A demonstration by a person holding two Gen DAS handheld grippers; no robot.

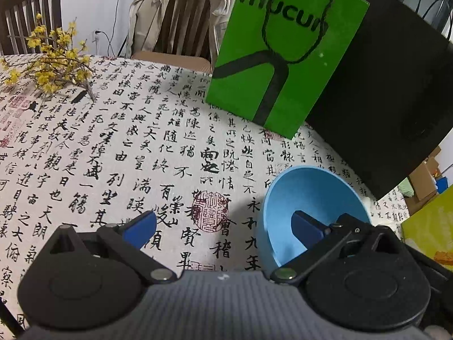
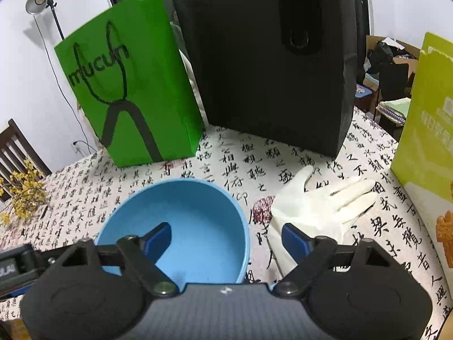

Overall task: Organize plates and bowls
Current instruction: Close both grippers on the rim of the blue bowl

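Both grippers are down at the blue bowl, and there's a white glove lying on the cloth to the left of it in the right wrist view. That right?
Almost. In the right wrist view the white glove lies right of the blue bowl, not left. The rest holds.

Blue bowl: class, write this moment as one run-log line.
blue bowl: upright on table | left hand-held gripper: open, straddling rim | right hand-held gripper: open, straddling rim | glove: beside bowl

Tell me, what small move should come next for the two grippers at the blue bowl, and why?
Probably close the right gripper on the round blue bowl's rim: it is open, one finger inside, one outside. The left gripper, also open, straddles the opposite rim.
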